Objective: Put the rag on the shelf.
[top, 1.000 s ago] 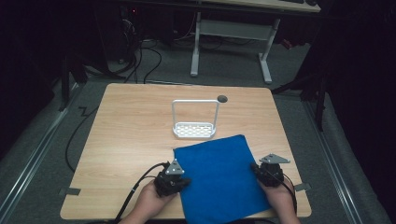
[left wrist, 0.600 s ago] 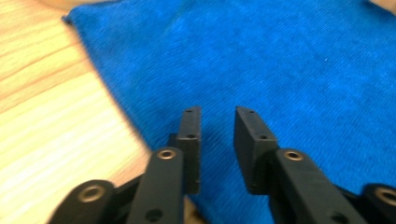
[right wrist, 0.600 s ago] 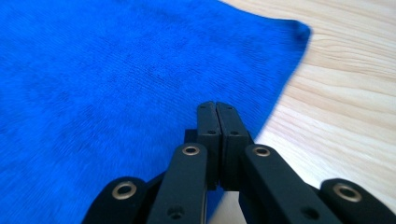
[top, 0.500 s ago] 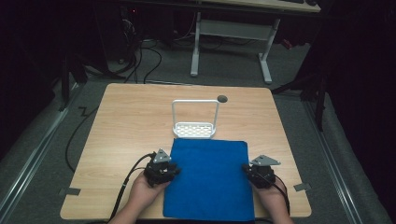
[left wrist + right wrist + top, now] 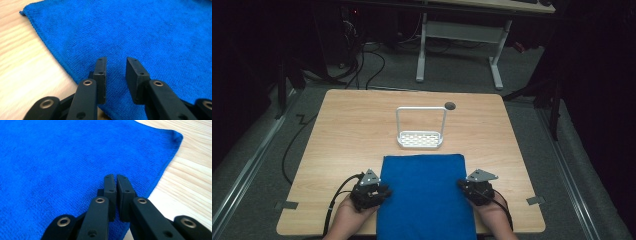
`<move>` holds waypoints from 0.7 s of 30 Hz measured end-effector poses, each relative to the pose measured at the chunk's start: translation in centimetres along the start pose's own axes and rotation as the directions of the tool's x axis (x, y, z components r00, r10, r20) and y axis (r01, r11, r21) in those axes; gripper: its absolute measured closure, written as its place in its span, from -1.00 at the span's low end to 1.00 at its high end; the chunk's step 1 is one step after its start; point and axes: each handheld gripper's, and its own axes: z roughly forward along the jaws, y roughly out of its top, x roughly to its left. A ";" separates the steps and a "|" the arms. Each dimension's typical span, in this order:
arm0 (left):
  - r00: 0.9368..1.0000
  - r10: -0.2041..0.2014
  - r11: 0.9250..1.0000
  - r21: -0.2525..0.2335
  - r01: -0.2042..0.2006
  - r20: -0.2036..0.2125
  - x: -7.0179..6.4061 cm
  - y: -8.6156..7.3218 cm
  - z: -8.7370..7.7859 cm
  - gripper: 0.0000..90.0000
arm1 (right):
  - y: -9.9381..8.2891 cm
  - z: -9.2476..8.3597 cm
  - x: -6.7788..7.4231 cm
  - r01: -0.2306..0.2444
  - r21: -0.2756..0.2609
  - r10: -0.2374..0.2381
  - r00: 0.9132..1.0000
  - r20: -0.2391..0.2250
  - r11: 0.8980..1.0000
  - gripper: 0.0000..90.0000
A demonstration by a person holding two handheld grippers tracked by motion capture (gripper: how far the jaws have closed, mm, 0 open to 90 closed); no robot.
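A blue towel [image 5: 424, 195] lies flat and square on the wooden table [image 5: 342, 135], its near end hanging over the front edge. My left gripper [image 5: 384, 191] rests at the towel's left edge. In the left gripper view its jaws [image 5: 116, 65] stand apart over the towel [image 5: 150, 32] with nothing between them; they have just been opening from shut, then eased in slightly. My right gripper [image 5: 462, 186] sits at the towel's right edge. Its jaws [image 5: 116, 180] have just been opening and show a thin crack, with no cloth [image 5: 62, 152] pinched.
A white wire rack [image 5: 421, 132] with a tall loop handle stands just beyond the towel's far edge. A dark cable hole [image 5: 450, 105] lies behind it. Cables trail from both grippers off the front edge. Bare wood lies to the left and right of the towel.
The towel, skewed a second ago, now lies square and nearer the front edge. Both hands drew back toward me. The left jaws went from shut to apart.
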 end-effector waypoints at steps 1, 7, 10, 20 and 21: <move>1.000 0.000 1.000 0.000 0.000 0.000 0.0 0.0 0.0 0.58 | 0.0 0.0 0.0 0.000 0.000 0.000 1.000 0.000 1.000 0.94; 1.000 -0.001 1.000 0.017 0.002 -0.019 0.3 -0.5 -0.9 0.55 | 0.4 0.3 1.2 0.038 -0.002 -0.038 0.999 -0.027 0.999 0.91; 1.000 -0.004 1.000 0.002 0.004 -0.020 0.4 -0.3 -1.0 0.51 | 0.4 0.3 1.1 0.033 -0.011 -0.033 0.999 -0.032 0.999 0.83; 0.982 -0.168 0.975 -0.164 0.152 -0.087 5.1 1.3 -1.6 0.32 | -0.2 -0.4 -0.1 0.005 -0.069 -0.007 1.000 -0.017 0.998 0.63; 0.980 -0.171 0.974 -0.167 0.153 -0.102 5.5 1.7 -1.1 0.32 | -0.2 -0.4 -0.1 0.006 -0.069 -0.007 1.000 -0.018 0.998 0.62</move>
